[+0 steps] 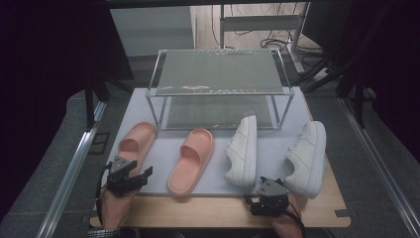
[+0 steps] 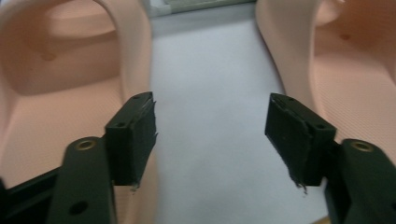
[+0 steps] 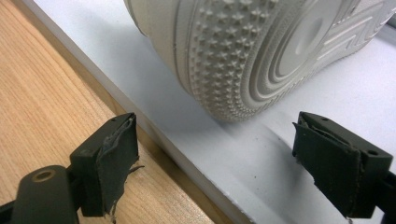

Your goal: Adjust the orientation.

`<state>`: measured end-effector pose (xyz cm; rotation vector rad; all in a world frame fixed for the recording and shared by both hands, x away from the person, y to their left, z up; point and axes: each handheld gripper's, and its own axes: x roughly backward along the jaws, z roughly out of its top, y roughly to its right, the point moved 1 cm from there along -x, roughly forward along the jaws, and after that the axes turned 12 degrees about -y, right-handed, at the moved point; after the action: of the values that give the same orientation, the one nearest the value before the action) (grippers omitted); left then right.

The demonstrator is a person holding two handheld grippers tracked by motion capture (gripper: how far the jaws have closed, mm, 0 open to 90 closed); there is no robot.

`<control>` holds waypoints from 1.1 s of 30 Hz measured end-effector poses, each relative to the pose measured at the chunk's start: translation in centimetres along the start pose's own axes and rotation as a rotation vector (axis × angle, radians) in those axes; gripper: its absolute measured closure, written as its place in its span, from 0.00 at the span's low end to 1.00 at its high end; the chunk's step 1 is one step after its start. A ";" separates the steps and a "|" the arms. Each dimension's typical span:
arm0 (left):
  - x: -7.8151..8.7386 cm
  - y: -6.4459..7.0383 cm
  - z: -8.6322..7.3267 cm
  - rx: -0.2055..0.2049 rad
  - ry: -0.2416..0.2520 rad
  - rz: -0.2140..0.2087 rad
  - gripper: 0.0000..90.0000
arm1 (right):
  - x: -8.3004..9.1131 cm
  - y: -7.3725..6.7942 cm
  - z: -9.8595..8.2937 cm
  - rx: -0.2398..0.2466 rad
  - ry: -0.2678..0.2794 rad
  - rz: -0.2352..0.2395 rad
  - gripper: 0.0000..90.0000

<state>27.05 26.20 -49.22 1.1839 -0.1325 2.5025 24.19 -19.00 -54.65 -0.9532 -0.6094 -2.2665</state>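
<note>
Two pink slides (image 1: 136,141) (image 1: 192,159) and two white sneakers (image 1: 242,150) (image 1: 307,157) lie in a row on a pale mat (image 1: 218,168). My left gripper (image 1: 134,168) hovers open at the heel of the left slide. In the left gripper view it (image 2: 212,109) frames bare mat, with the left slide (image 2: 51,93) behind its left jaw and the other slide (image 2: 355,74) to the right. My right gripper (image 1: 271,186) stands open at the mat's front edge between the sneakers. In the right gripper view it (image 3: 215,128) faces a sneaker's studded sole (image 3: 261,51); I cannot tell which sneaker.
A two-tier metal shoe rack (image 1: 218,74) with mesh shelves stands at the back of the mat, both shelves bare. The wooden table (image 1: 198,210) shows as a strip along the front. Metal rails (image 1: 74,163) run down both sides.
</note>
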 end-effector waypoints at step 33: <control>-1.7 -3.9 3.8 0.031 -0.039 0.037 0.71 | -0.1 -0.1 0.0 0.017 -0.005 -0.013 0.16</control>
<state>32.22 28.42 -48.30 1.2539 -0.1270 2.5231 24.15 -18.88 -54.71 -0.9500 -0.6383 -2.2675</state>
